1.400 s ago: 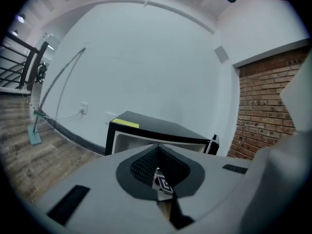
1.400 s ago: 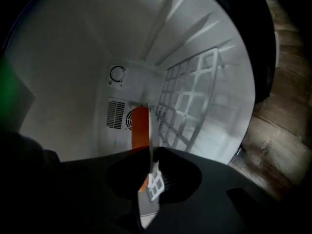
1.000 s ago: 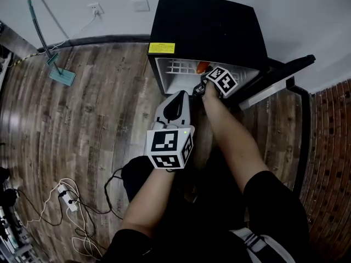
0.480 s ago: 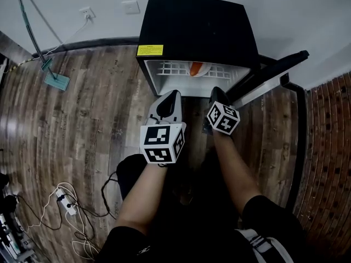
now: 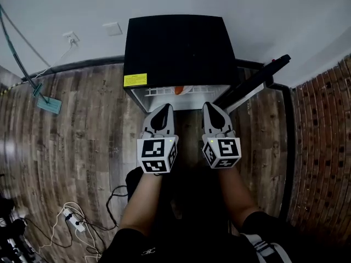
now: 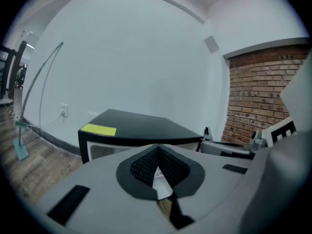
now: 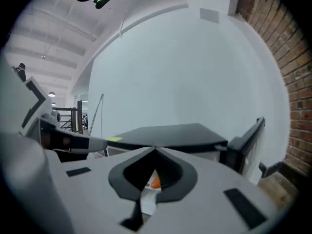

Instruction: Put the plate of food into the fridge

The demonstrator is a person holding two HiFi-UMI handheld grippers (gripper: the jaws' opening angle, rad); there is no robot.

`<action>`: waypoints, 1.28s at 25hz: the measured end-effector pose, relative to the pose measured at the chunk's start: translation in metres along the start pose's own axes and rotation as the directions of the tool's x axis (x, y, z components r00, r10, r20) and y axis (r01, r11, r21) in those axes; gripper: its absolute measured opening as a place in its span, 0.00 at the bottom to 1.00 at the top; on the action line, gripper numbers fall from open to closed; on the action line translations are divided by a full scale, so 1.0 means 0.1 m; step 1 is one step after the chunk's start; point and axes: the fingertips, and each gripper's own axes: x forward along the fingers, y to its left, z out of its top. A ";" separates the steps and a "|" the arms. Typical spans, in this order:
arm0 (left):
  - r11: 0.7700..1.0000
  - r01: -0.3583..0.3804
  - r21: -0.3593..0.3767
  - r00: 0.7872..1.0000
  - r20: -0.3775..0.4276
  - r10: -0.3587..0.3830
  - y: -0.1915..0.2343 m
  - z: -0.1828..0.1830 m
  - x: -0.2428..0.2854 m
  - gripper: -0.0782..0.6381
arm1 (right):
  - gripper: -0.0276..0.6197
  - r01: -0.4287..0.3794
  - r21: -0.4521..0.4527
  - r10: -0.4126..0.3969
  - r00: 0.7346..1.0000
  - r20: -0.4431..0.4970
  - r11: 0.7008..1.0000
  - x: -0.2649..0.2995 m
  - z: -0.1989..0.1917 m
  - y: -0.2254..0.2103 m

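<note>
Black fridge: we see a small black box-shaped fridge [image 5: 175, 48] standing against the white wall [image 5: 285, 10]. A yellow sticker [image 5: 135, 80] sits on its upper front edge.
Fridge door: the black fridge door [image 5: 253, 83] is swung wide open to the right, leaving the white interior exposed.
Plate of food: we find an orange piece of food [image 5: 180, 90] inside the fridge, on the white wire shelf near the front. It also shows through the notch of the right gripper view [image 7: 155, 182]. We cannot make out the plate itself.
Left gripper: the grey left gripper [image 5: 163, 109] hangs just in front of the open fridge and points at it. In its own view [image 6: 157, 150] the jaws meet at the tips, with nothing between them.
Right gripper: the grey right gripper [image 5: 211, 107] hovers beside the left one, level with it, apart from the fridge. Its jaws are likewise pressed together and empty [image 7: 155, 152].
Floor: we stand on brown wooden planks [image 5: 82, 125], with red brick paving [image 5: 323, 147] at the right.
Cables: a white power strip [image 5: 74, 221] lies with loose leads at the lower left, well apart from the fridge.
</note>
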 end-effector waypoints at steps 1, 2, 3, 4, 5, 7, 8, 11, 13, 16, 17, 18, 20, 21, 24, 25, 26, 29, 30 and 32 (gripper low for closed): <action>1.000 0.017 -0.022 1.000 0.002 -0.017 -0.01 0.18 -0.02 0.10 | 0.06 0.001 -0.001 -0.001 1.000 0.001 1.000 0.00 0.21 0.03; 0.998 0.039 -0.044 0.999 0.004 -0.039 -0.04 0.39 -0.05 0.10 | 0.06 0.009 -0.001 -0.009 1.000 0.004 1.000 -0.01 0.45 0.06; 0.997 0.055 -0.054 0.998 0.003 -0.055 -0.08 0.62 -0.09 0.10 | 0.06 0.026 0.001 -0.026 1.000 0.008 1.000 -0.03 0.69 0.09; 0.997 0.063 -0.051 0.998 -0.002 -0.063 -0.13 0.86 -0.14 0.10 | 0.06 0.054 0.000 -0.054 0.998 0.014 0.999 -0.06 0.96 0.10; 0.997 0.063 -0.040 0.998 -0.010 -0.064 -0.18 1.10 -0.21 0.10 | 0.06 0.087 -0.002 -0.087 0.996 0.019 0.996 -0.11 1.24 0.11; 0.998 0.055 -0.019 0.998 -0.026 -0.055 -0.31 1.58 -0.40 0.10 | 0.06 0.130 0.004 -0.130 0.991 0.021 0.991 -0.25 1.80 0.17; 0.999 0.050 -0.013 0.998 -0.031 -0.051 -0.39 1.84 -0.51 0.10 | 0.06 0.134 0.012 -0.134 0.991 0.018 0.991 -0.33 2.09 0.22; 0.999 0.042 0.013 0.999 -0.019 -0.042 -0.71 2.69 -0.88 0.10 | 0.06 0.112 0.041 -0.112 0.994 0.011 0.993 -0.65 3.00 0.33; 0.999 0.041 0.035 0.999 -0.006 -0.041 -0.97 3.26 -1.13 0.10 | 0.06 0.106 0.051 -0.107 0.994 0.019 0.993 -0.92 3.60 0.35; 0.998 0.042 0.045 0.999 0.022 -0.043 -1.40 3.99 -1.49 0.10 | 0.06 0.098 0.066 -0.100 0.994 0.031 0.993 -1.34 4.39 0.32; 0.998 0.041 0.045 0.999 0.030 -0.043 -1.53 4.17 -1.61 0.10 | 0.06 0.087 0.076 -0.089 0.995 0.031 0.993 -1.47 4.59 0.32; 0.998 0.039 0.047 0.999 0.036 -0.040 -1.65 4.32 -1.73 0.10 | 0.06 0.071 0.083 -0.075 0.997 0.036 0.994 -1.59 4.77 0.34; 0.998 0.034 0.062 0.998 0.050 -0.037 -1.84 4.59 -1.90 0.10 | 0.06 0.035 0.071 -0.040 0.996 0.077 0.997 -1.79 5.12 0.40; 0.997 0.034 0.076 0.997 0.062 -0.038 -1.92 4.71 -1.97 0.10 | 0.06 0.018 0.054 -0.024 0.994 0.107 0.998 -1.89 5.29 0.44; 0.994 0.038 0.105 0.994 0.094 -0.048 -2.14 4.93 -2.16 0.10 | 0.06 -0.016 0.019 0.013 0.984 0.175 1.000 -2.17 5.63 0.53; 0.994 0.043 0.101 0.993 0.102 -0.053 -2.20 4.97 -2.22 0.10 | 0.06 -0.026 0.017 0.022 0.982 0.190 1.000 -2.24 5.70 0.56; 0.994 0.048 0.097 0.993 0.107 -0.058 -2.26 5.00 -2.27 0.10 | 0.06 -0.036 0.016 0.032 0.979 0.202 0.999 -2.30 5.76 0.59; 0.992 0.056 0.113 0.991 0.115 -0.069 -2.41 5.04 -2.39 0.10 | 0.06 -0.053 0.009 0.050 0.974 0.219 0.999 -2.45 5.86 0.64; 0.991 0.057 0.120 0.991 0.116 -0.071 -2.46 5.04 -2.42 0.10 | 0.06 -0.055 0.005 0.052 0.973 0.223 0.998 -2.50 5.88 0.64; 0.990 0.061 0.125 0.990 0.123 -0.076 -2.55 5.04 -2.46 0.10 | 0.06 -0.055 -0.003 0.054 0.972 0.229 0.998 -2.60 5.89 0.63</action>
